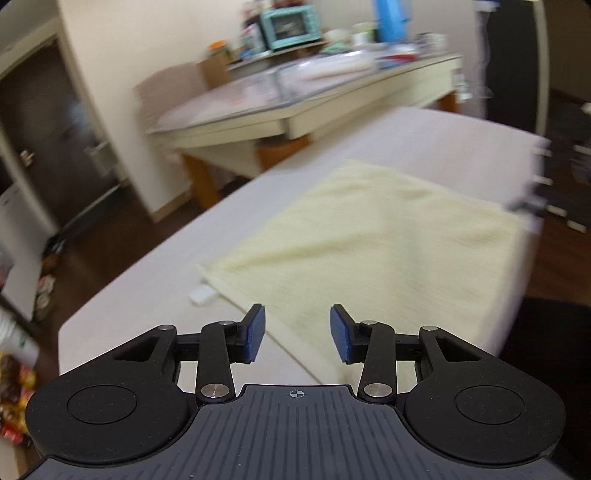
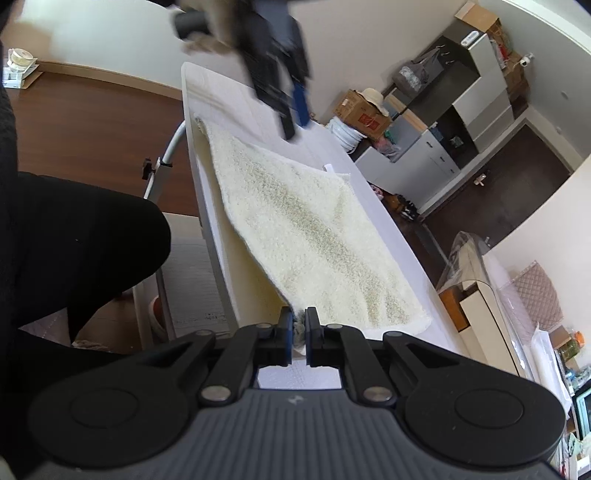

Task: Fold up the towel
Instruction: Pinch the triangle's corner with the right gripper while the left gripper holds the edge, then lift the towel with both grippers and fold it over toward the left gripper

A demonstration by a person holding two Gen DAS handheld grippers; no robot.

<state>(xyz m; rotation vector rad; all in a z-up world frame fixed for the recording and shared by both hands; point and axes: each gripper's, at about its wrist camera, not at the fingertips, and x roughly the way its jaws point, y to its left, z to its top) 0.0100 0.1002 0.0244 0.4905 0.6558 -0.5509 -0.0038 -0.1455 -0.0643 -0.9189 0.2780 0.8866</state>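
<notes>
A pale yellow towel (image 1: 369,251) lies spread on the white table (image 1: 140,314), with a small white tag (image 1: 201,295) poking out at its near left corner. My left gripper (image 1: 297,332) hovers open above the towel's near edge and holds nothing. In the right wrist view the towel (image 2: 314,229) stretches away along the table (image 2: 266,110). My right gripper (image 2: 299,326) is shut on the towel's near corner, which is lifted a little off the surface. The left gripper (image 2: 295,122) shows blurred above the far end of the table. The right gripper (image 1: 532,201) appears as a dark blur at the towel's far right corner.
A long side table (image 1: 295,110) crowded with items, including a teal oven (image 1: 291,24), stands beyond the white table. A person's black-clad leg (image 2: 74,240) is beside the table's long edge. Cabinets (image 2: 476,92) and boxes line the far wall over dark wood floor.
</notes>
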